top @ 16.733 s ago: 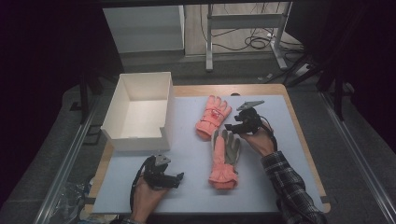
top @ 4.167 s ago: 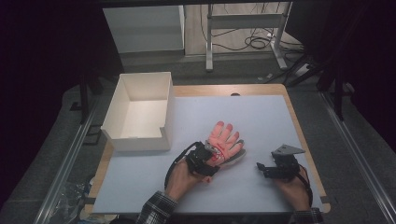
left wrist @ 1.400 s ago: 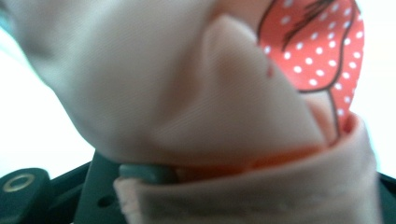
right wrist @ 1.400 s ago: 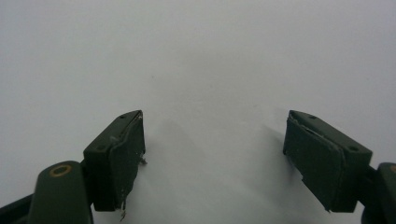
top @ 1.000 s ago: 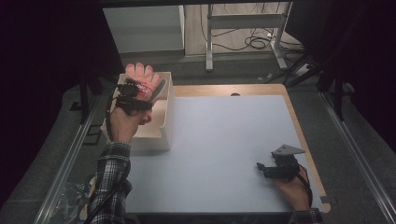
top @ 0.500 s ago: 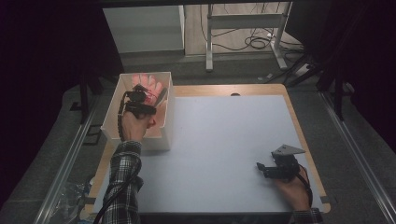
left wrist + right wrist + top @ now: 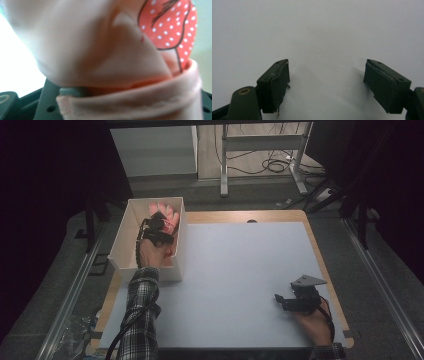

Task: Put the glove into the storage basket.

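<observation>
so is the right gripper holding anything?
No, the right gripper stands open over the bare white mat, nothing between its jaws.

White mat point(image 7: 240, 270) on wooden table point(image 7: 334, 270) — cables point(image 7: 272, 166) beyond.

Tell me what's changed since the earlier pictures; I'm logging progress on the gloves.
The left gripper carried the pink gloves from the mat down into the white box; its jaws have just been opening, gloves between them. The right gripper rests open on the mat.
</observation>
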Demonstrator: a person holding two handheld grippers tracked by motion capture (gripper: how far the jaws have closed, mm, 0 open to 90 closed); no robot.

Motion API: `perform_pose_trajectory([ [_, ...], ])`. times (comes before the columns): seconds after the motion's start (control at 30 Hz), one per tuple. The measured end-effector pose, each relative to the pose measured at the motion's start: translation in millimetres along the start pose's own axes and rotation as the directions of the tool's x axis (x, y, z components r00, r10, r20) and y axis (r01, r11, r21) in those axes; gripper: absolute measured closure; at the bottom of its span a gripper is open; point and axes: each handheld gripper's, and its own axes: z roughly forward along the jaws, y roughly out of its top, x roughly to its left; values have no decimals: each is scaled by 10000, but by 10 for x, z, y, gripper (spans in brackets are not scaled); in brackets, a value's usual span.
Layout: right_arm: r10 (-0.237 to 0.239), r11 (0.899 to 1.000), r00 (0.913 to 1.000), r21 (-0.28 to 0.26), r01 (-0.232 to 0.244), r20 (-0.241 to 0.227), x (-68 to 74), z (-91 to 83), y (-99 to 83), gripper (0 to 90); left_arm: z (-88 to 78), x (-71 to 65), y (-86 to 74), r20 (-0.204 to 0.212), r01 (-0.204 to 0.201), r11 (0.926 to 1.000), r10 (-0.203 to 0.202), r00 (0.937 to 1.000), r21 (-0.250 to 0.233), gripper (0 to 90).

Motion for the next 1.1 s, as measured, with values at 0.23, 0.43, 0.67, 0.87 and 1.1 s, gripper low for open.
perform_pose_trajectory([
  [0.23,-1,10000,10000,3,1,-4,-1,0,0,212,124,-74,1,47,-217,9988,215,9998,433,358],
  [0.43,1,10000,10000,1,-1,-5,-1,0,0,213,178,-31,-15,97,-186,9966,179,9998,800,185],
  [0.67,6,10000,10000,0,-6,-1,0,0,0,212,87,-5,-21,228,-263,9964,246,9994,810,101],
  [0.87,-1,10000,10000,0,1,2,0,0,0,212,0,20,-27,597,-351,9965,306,9977,756,72],
  [1.1,6,10000,10000,1,-6,0,1,0,0,212,-161,46,-32,724,-362,9987,336,9968,352,81],
])
